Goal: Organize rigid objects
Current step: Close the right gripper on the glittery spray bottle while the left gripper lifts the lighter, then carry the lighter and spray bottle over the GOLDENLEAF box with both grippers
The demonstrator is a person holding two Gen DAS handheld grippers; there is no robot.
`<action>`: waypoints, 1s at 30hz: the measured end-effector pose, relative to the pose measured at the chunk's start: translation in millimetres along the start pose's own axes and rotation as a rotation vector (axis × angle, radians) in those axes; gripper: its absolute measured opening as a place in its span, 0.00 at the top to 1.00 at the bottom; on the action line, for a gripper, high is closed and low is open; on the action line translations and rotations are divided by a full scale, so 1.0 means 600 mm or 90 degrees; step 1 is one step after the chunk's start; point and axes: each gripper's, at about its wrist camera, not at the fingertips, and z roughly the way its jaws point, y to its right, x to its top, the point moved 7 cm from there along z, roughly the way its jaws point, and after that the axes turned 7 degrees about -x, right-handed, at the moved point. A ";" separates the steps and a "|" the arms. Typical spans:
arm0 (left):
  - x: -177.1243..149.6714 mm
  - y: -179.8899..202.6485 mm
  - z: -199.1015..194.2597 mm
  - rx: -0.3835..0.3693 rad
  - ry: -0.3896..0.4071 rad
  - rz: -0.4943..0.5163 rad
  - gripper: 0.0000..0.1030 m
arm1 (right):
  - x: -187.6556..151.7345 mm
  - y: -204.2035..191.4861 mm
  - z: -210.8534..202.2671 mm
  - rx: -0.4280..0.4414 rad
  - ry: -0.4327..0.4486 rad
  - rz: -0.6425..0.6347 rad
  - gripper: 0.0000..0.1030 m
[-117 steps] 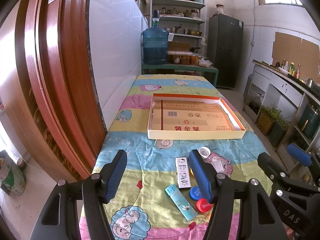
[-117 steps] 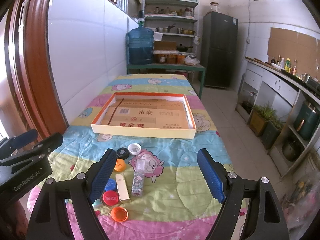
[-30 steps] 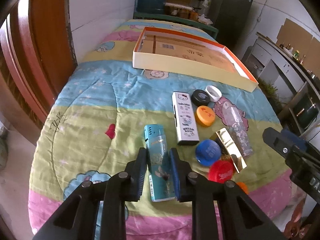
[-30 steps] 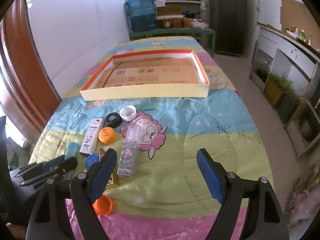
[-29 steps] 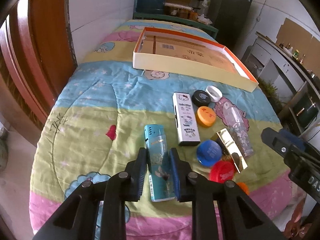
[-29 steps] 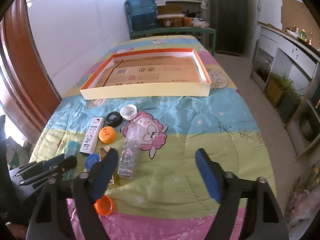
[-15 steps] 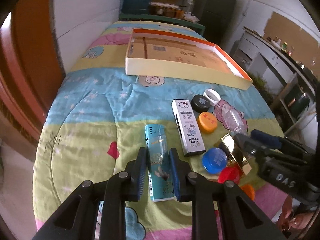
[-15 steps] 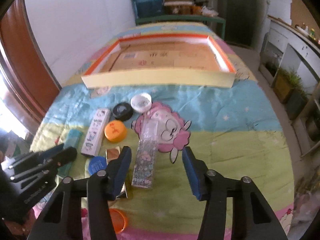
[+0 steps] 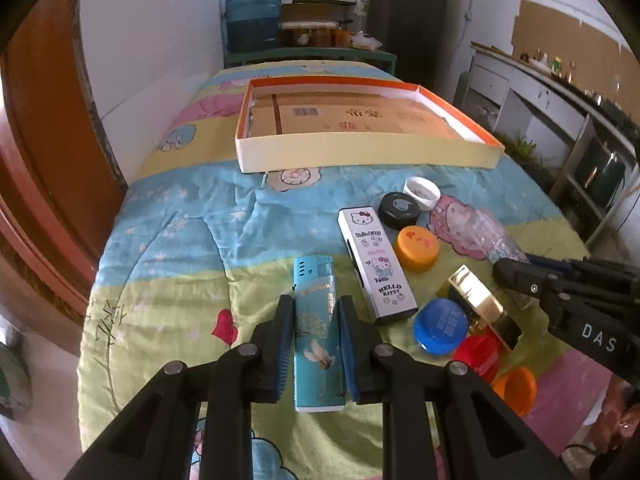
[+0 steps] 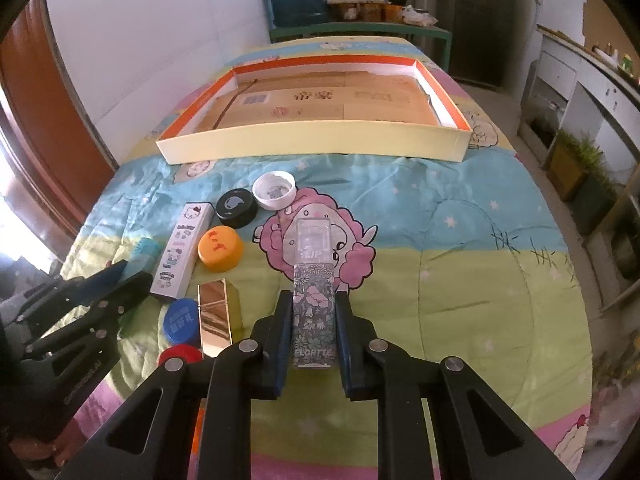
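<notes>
Gripping the lighter (image 9: 318,332) in your left gripper (image 9: 316,344) and the lip tube (image 10: 313,300) in your right gripper (image 10: 311,332), you have the box (image 10: 312,140) at the quilt's far end empty and every cap left.

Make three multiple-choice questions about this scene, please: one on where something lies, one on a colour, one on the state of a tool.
1. Where is the white cap?
A. inside the tray
B. on the blanket beside the black cap
C. on top of the gold case

2. What colour is the lighter in the left tool?
A. teal
B. red
C. white

3. What is the right tool doing?
A. open over the tray
B. shut on nothing
C. shut on the floral lip tube

Answers: 1 B, it lies next to the black cap, outside the tray. 2 A, its body is teal. 3 C, both pads press the tube's sides.
</notes>
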 end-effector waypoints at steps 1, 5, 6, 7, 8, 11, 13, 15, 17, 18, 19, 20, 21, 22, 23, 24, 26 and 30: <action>0.002 -0.003 0.000 -0.007 -0.001 -0.011 0.78 | 0.002 0.001 -0.004 0.005 0.004 0.002 0.81; 0.010 -0.009 -0.005 -0.013 0.002 -0.029 0.78 | 0.011 0.001 -0.016 0.009 0.019 0.001 0.81; 0.015 -0.010 -0.009 -0.018 0.006 -0.034 0.78 | 0.014 0.003 -0.019 0.009 0.023 0.002 0.81; 0.018 -0.010 -0.012 -0.020 0.009 -0.037 0.78 | 0.017 0.004 -0.020 0.011 0.024 0.004 0.81; 0.025 -0.011 -0.017 -0.021 0.015 -0.039 0.78 | 0.019 0.007 -0.023 0.014 0.026 0.007 0.81; 0.039 -0.009 -0.029 -0.027 0.027 -0.041 0.78 | 0.027 0.013 -0.030 0.018 0.032 0.016 0.81; 0.050 -0.009 -0.035 -0.031 0.033 -0.043 0.78 | 0.034 0.015 -0.034 0.019 0.038 0.017 0.81; 0.063 -0.009 -0.040 -0.031 0.039 -0.042 0.78 | 0.041 0.019 -0.037 0.020 0.043 0.018 0.81; 0.077 -0.008 -0.043 -0.031 0.043 -0.038 0.78 | 0.048 0.022 -0.039 0.022 0.049 0.019 0.81; 0.084 -0.007 -0.043 -0.033 0.043 -0.035 0.78 | 0.053 0.024 -0.040 0.023 0.053 0.019 0.81; 0.094 -0.006 -0.043 -0.035 0.045 -0.033 0.78 | 0.060 0.027 -0.042 0.024 0.057 0.020 0.81; 0.100 -0.005 -0.044 -0.036 0.048 -0.032 0.78 | 0.065 0.028 -0.041 0.025 0.060 0.020 0.81; 0.108 -0.004 -0.045 -0.035 0.051 -0.030 0.78 | 0.072 0.030 -0.042 0.026 0.065 0.019 0.81; 0.116 -0.003 -0.045 -0.034 0.054 -0.029 0.78 | 0.077 0.031 -0.042 0.027 0.069 0.018 0.81; 0.126 -0.004 -0.046 -0.032 0.059 -0.027 0.78 | 0.085 0.033 -0.043 0.028 0.073 0.017 0.81; 0.136 -0.004 -0.046 -0.030 0.062 -0.025 0.78 | 0.093 0.034 -0.043 0.030 0.078 0.014 0.81; 0.151 -0.003 -0.045 -0.027 0.068 -0.022 0.78 | 0.106 0.037 -0.043 0.033 0.083 0.011 0.81; 0.185 -0.001 -0.042 -0.023 0.081 -0.014 0.78 | 0.136 0.043 -0.042 0.034 0.099 0.002 0.81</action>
